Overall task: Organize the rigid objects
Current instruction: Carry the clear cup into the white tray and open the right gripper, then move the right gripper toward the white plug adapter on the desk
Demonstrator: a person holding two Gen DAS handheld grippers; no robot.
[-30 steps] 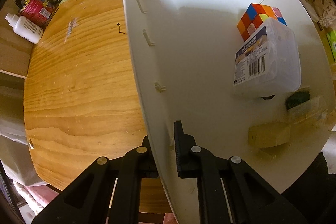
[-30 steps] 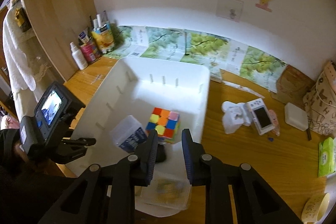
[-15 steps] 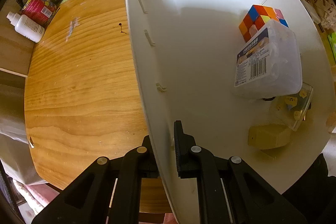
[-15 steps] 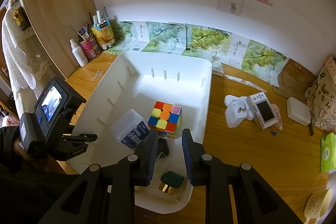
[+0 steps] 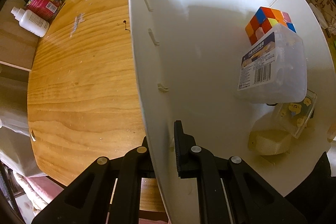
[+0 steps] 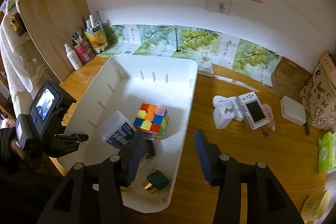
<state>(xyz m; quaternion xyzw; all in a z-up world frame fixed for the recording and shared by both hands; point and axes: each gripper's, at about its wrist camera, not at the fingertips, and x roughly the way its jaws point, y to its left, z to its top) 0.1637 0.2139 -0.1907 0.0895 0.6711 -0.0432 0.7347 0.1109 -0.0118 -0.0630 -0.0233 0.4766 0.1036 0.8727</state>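
My left gripper is shut on the left wall of the white bin, one finger on each side of it. The right wrist view shows it at the bin's left rim. In the bin lie a colourful puzzle cube, a clear labelled plastic box and a green-capped gold item. A yellow block and a small clear case lie there too. My right gripper hovers above the bin's near right corner. Its jaws are opening and hold nothing.
On the wooden desk right of the bin lie a white charger, a white handheld console, a white box, a green tissue pack and a tape roll. Bottles and cans stand at the back left.
The right gripper's jaws have gone from shut to apart, and it has drawn back a little from the bin. The left gripper keeps its hold on the bin wall.
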